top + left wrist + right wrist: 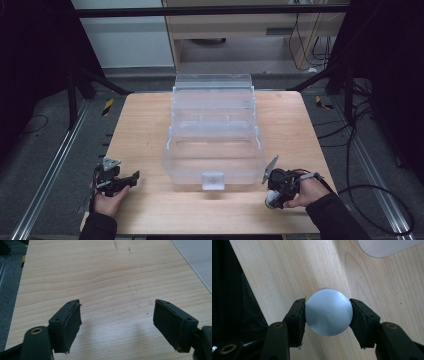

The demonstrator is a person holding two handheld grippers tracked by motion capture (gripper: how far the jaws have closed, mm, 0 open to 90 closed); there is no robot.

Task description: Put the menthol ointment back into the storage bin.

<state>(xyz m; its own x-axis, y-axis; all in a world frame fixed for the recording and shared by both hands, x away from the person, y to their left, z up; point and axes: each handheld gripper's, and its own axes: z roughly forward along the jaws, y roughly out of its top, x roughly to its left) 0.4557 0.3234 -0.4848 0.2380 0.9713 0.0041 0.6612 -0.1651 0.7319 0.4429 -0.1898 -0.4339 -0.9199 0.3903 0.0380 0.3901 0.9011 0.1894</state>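
A clear plastic storage box [214, 131] with its lid folded back stands in the middle of the wooden table [150, 125]. My right gripper [274, 196] is near the table's front right, beside the box's front corner, and is shut on a round pale-blue capped object [328, 312]; its pads [298, 315] press both sides of the cap. The same object shows as a whitish piece [270, 199] under the right hand. My left gripper [131, 179] rests at the front left, open, with bare wood between its jaws [117, 320].
The box has a small front latch [213, 180]. A corner of the box [387, 246] lies beyond the held object. The table's front edge is close behind both hands. Metal rails and cables run along the floor on both sides.
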